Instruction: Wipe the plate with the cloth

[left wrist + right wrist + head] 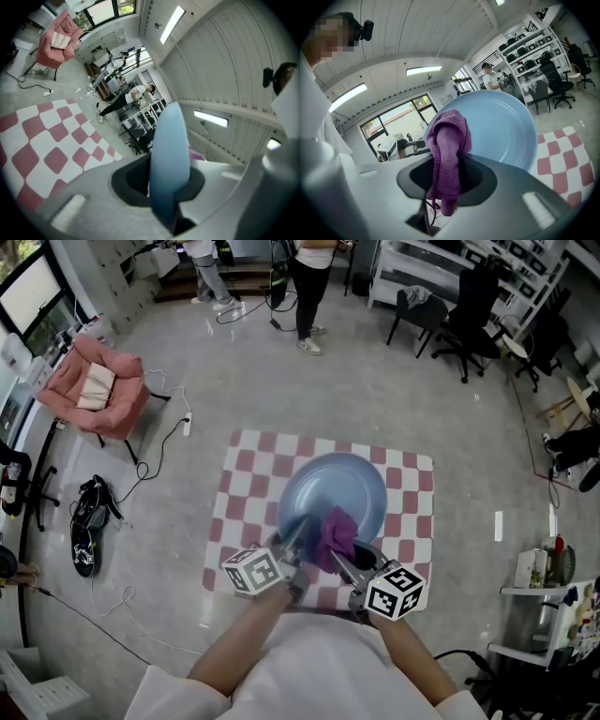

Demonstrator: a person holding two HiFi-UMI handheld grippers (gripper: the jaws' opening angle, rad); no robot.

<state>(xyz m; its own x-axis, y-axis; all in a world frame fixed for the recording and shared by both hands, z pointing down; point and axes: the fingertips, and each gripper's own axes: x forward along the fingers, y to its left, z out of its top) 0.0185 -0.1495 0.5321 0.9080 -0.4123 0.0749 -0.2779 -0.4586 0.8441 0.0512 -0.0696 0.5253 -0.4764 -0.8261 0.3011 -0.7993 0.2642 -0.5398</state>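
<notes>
Left claw (292, 538) is closed on the near rim of the light blue plate (334, 486). In the left gripper view the plate (169, 154) stands edge-on between the two jaws of that claw (160, 182), clamped from both sides. Right claw (343, 561) grips a purple cloth (336, 536). In the right gripper view the cloth (447, 140) is bunched upright between the jaws of that claw (445, 180), its upper fold lying against the plate's inner face (504, 124) at the near rim, beside the left claw's hold. The two claws sit side by side at the plate's near edge, the left one to the left of the cloth. A red-and-white checkered tabletop (415, 512) lies beneath the plate and shows on all sides of it; whether the plate touches it cannot be confirmed. Grey floor (187, 512) surrounds the plate's area. A pink armchair (96, 387) stands well to the left of the plate, and beyond its far rim are a standing person (312, 282) and black office chairs (469, 310).
</notes>
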